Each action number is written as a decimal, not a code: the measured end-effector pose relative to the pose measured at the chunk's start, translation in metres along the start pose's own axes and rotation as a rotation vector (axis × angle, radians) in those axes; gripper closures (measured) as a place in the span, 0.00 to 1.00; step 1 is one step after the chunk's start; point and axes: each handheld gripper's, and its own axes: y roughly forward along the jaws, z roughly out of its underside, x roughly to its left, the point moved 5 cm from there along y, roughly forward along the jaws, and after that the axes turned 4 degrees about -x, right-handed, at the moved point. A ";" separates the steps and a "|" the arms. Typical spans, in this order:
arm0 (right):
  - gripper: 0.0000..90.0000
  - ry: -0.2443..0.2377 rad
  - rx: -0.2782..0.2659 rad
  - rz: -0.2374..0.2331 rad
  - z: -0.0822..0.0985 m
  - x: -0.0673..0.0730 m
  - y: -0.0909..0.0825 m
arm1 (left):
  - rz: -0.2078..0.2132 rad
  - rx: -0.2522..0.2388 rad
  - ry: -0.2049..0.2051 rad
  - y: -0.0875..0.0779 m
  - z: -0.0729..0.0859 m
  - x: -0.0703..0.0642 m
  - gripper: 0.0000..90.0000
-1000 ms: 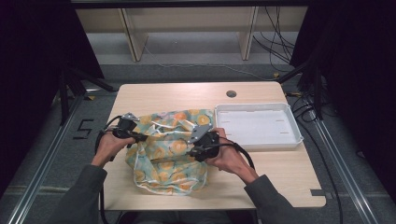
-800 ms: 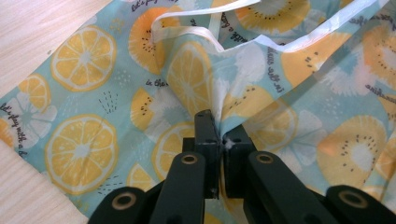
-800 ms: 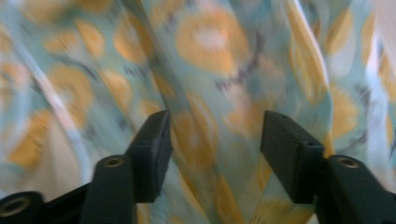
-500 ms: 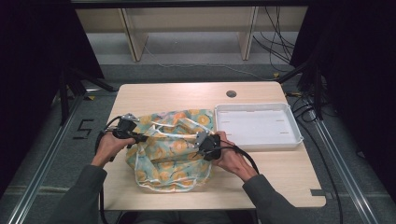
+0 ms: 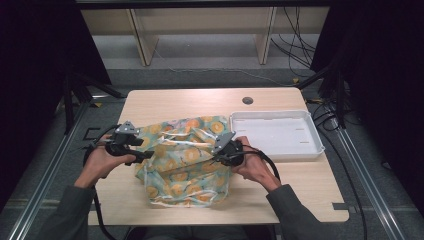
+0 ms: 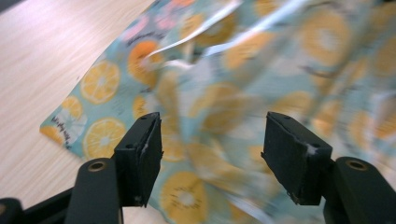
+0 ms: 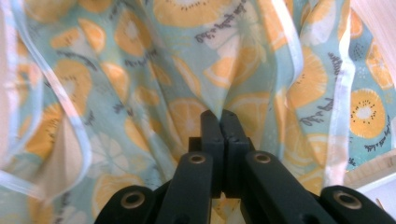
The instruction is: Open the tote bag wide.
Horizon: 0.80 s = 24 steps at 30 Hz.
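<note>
At the bottom of the high view, two sleeved forearms are entering the frame, each hand holding a gripper over the near half of the table (image 5: 150, 107). The left gripper (image 5: 145, 156) is sitting at centre left, at the left edge of the bag (image 5: 187, 165); in the left gripper view its jaws are standing wide apart, with the bag's fabric lying beyond and between them and nothing pinched. The right gripper (image 5: 216, 159) is sitting just right of centre at the bag's right side; in the right gripper view its jaws are pressed together on a fold of the fabric, which is gathering into creases at the tips. The bag, a teal cloth printed with orange and yellow citrus slices and trimmed with pale binding, is lying rumpled across the centre of the table, reaching toward the lower edge. In the left gripper view one corner of it is lying flat on the wood at centre left. A white tray (image 5: 305, 150) is resting at centre right, just beside the bag. Farther up, a dark round grommet (image 5: 247, 100) is showing near the table's far edge.
</note>
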 end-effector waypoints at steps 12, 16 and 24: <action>1.00 0.073 -0.072 -0.044 -0.012 0.005 -0.017 | -0.056 0.051 0.154 0.050 0.027 -0.043 0.28; 1.00 0.095 -0.097 -0.055 -0.015 0.006 -0.018 | -0.089 0.099 0.190 0.063 0.036 -0.045 0.27; 1.00 0.079 -0.102 -0.077 -0.019 0.010 -0.024 | 0.034 0.053 0.264 0.045 0.027 -0.046 0.99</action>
